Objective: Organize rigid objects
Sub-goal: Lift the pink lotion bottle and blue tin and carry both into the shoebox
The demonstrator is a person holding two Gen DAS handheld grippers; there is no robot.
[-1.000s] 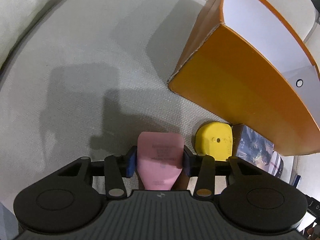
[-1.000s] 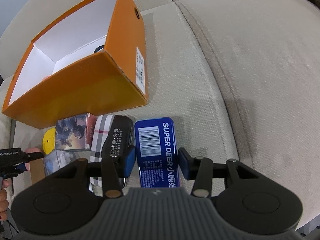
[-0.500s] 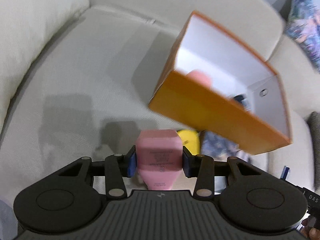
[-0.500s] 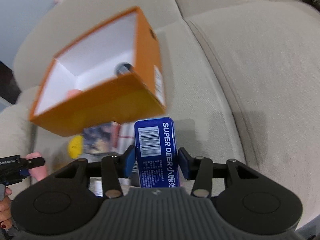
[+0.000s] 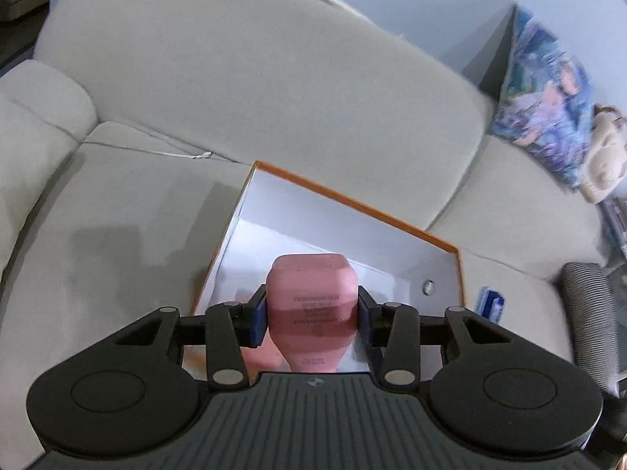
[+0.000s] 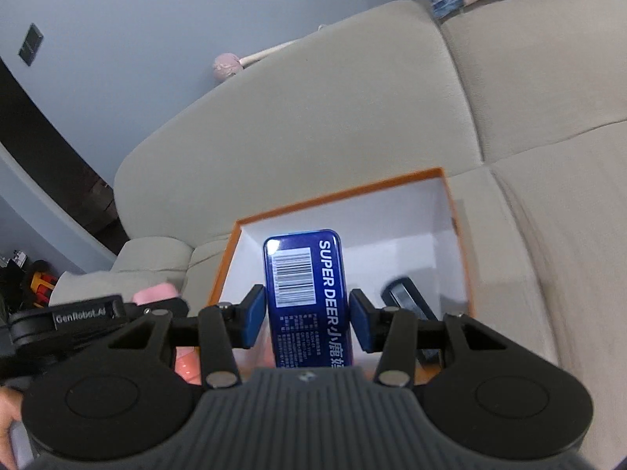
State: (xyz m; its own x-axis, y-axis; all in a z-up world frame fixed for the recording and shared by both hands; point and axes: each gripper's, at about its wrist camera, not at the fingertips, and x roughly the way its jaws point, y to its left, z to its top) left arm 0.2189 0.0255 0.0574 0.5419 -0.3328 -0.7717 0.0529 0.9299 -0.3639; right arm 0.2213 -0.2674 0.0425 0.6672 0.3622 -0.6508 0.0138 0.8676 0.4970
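Note:
My left gripper (image 5: 311, 319) is shut on a pink bottle (image 5: 311, 305) and holds it above the open orange box (image 5: 352, 203), over its white inside. My right gripper (image 6: 305, 321) is shut on a blue "SUPER DEER" tin (image 6: 307, 293) and holds it above the same orange box (image 6: 337, 196). A dark flat object (image 6: 409, 299) lies inside the box at the right. The left gripper with the pink bottle (image 6: 154, 293) shows at the left edge of the right wrist view. The blue tin (image 5: 490, 303) peeks past the box's right wall in the left wrist view.
The box sits on a beige sofa seat (image 5: 117, 211) in front of the back cushion (image 5: 254, 90). A patterned blue pillow (image 5: 544, 113) leans at the far right. A sofa arm (image 5: 39, 102) rises at the left.
Both grippers have lifted their objects off the sofa seat and moved up and forward over the open box. The other objects on the seat have dropped out of view.

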